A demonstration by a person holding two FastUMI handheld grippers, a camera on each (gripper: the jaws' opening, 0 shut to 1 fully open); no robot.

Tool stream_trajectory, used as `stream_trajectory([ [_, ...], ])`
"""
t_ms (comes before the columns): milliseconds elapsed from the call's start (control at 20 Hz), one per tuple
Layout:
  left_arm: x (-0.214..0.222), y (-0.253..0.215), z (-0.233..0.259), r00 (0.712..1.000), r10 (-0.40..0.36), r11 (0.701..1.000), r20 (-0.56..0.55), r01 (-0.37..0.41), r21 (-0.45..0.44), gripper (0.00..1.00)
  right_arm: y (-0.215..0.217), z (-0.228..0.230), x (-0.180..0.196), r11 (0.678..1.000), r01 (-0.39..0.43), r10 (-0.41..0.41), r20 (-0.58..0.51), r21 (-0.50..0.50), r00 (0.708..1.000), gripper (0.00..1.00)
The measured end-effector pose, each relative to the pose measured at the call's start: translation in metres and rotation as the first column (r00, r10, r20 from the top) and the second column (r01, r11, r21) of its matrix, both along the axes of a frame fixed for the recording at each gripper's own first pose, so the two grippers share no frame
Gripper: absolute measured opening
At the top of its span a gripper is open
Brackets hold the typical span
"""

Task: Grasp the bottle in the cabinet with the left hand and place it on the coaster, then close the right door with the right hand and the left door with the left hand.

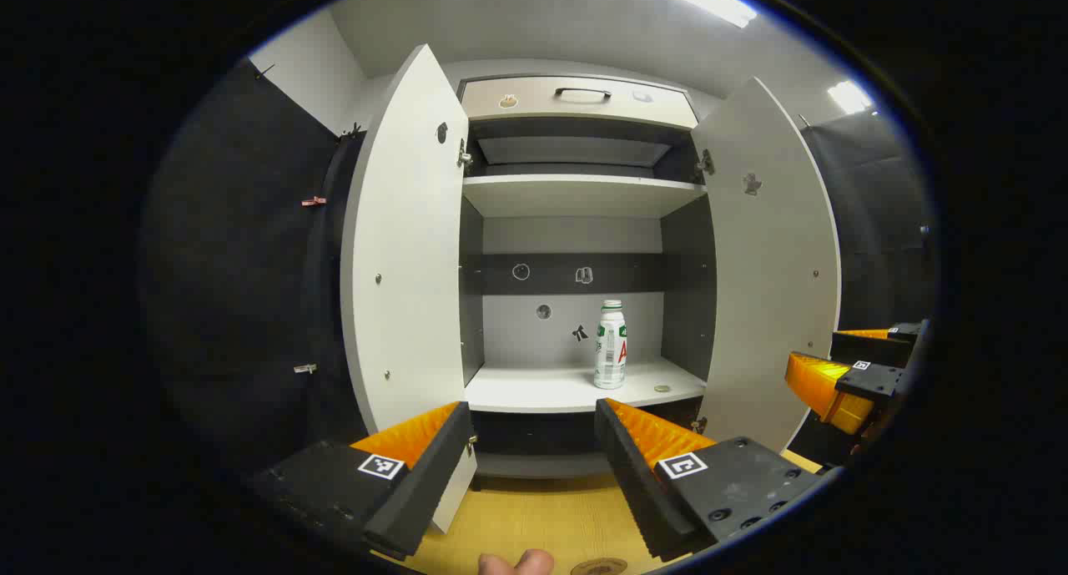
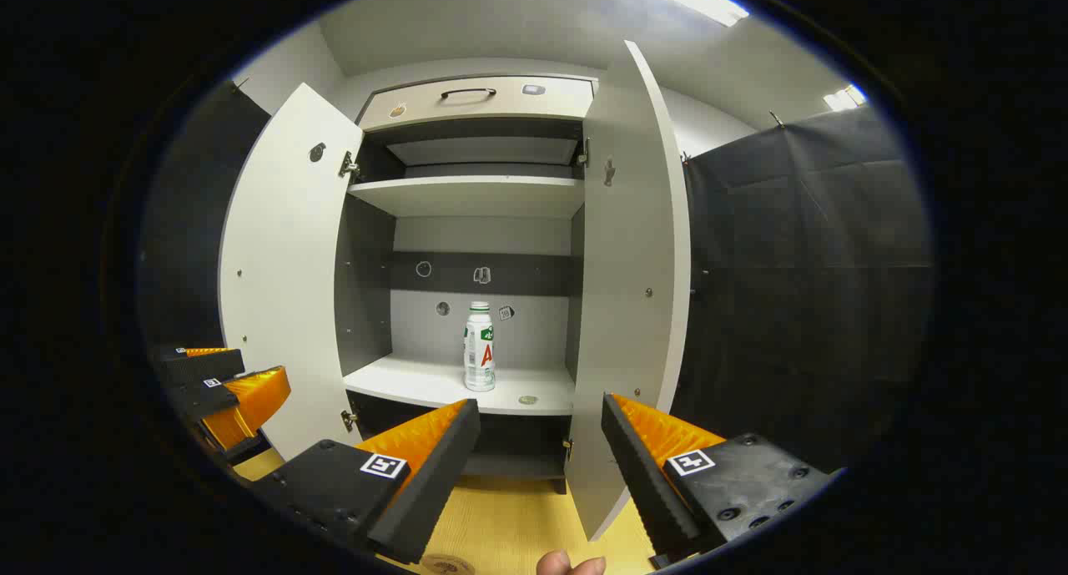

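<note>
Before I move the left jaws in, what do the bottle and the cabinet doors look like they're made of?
Bottle: probably plastic, opaque white with a slight sheen, a printed label wrapped round it and a white cap. Left door and right door: flat light-grey panels, likely laminated board, matte, with small metal screws and hinges showing.

In the left gripper view, the bottle (image 1: 610, 345) stands on the cabinet's lower shelf (image 1: 534, 389), ahead of the jaws, between the left door (image 1: 400, 249) and right door (image 1: 772, 258), both open.
</note>
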State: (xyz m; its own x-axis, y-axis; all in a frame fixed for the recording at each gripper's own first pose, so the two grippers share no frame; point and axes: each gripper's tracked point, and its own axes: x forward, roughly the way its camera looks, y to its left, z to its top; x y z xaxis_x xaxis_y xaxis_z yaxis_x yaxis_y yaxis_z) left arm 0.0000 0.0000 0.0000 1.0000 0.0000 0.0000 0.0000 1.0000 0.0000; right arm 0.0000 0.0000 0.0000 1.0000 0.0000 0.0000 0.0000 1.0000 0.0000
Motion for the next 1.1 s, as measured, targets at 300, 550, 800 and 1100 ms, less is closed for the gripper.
stream_trajectory([
  [300,0.000,-0.001,0.001,1.000,0.002,1.000,0.001,-0.002,0.002,0.95,0.002,0.002,0.001,1.000,0.006,-0.006,0.018,-0.009,1.000,0.98],
  [550,-0.001,-0.002,0.002,1.000,-0.004,1.000,0.009,0.004,0.011,0.95,0.011,0.008,-0.004,1.000,-0.017,0.018,0.049,-0.021,0.999,0.98],
  [800,-0.002,-0.004,0.003,1.000,-0.010,1.000,0.006,0.010,0.004,0.95,0.006,0.003,-0.006,0.999,0.006,-0.007,0.004,0.035,1.000,0.98],
  [1100,0.006,-0.012,0.001,1.000,-0.027,1.000,0.005,0.027,-0.004,0.94,0.002,0.001,-0.005,0.997,-0.002,0.004,-0.022,0.078,1.000,0.98],
])
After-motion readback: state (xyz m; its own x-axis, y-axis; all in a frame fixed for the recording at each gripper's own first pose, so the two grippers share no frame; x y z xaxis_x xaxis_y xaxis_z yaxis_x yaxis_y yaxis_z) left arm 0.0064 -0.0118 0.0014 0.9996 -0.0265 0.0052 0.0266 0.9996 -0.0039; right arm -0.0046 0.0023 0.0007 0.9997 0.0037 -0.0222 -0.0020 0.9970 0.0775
